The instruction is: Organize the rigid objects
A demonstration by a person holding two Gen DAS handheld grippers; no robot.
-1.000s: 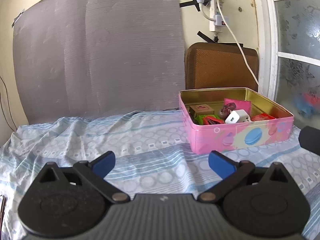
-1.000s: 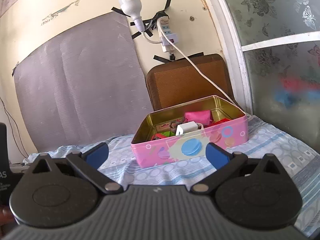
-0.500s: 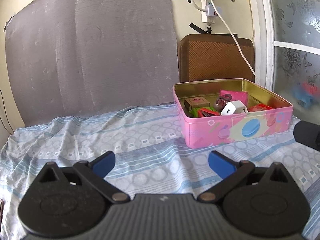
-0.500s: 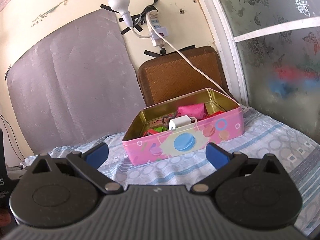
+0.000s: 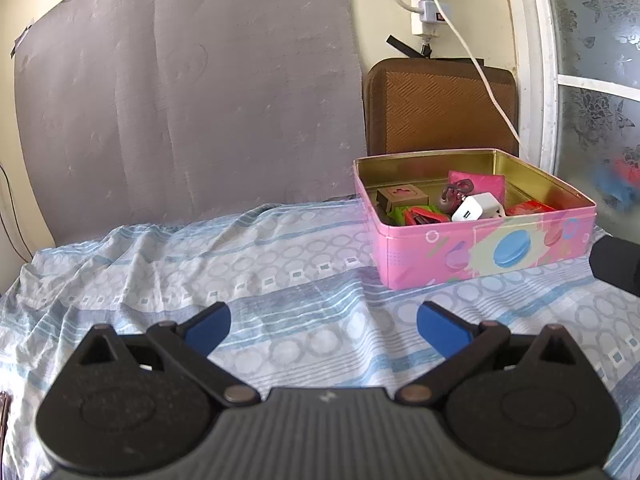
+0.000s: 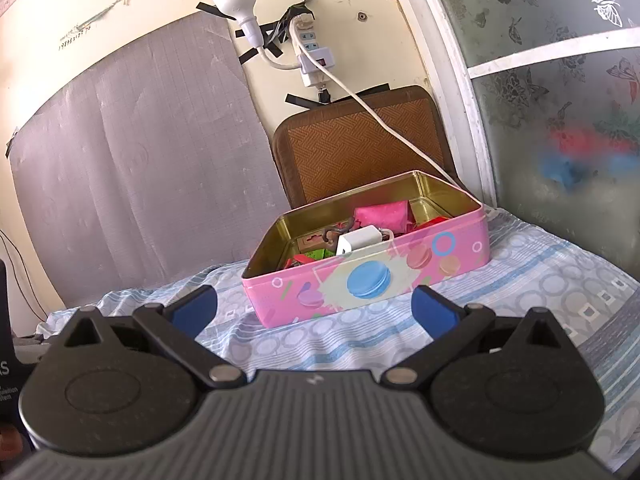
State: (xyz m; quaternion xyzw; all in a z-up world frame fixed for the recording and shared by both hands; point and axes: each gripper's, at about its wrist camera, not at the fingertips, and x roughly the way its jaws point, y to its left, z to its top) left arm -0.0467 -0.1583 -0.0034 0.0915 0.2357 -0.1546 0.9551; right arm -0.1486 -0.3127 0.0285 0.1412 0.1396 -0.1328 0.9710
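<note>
– Tin (image 6: 372,276) position?
– It sits ahead of the right gripper (image 6: 314,306), almost centred, its long side across the view; from the left gripper (image 5: 322,326) it lies up and to the right. The right one looks nearer.
– Both free?
– Both gape wide, holding nothing.
– Contents?
– A white charger (image 5: 476,208), a brown cube (image 5: 402,198), pink and red bits, all inside.
– Obstacles?
– Only rumpled bedsheet (image 5: 240,264) between; a cable (image 6: 384,124) hangs behind the tin.

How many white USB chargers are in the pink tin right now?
1. The white charger lies near the middle of the pink tin, against the front wall, beside the dark keyring. Others could be hidden under the pile or behind the wall.
</note>
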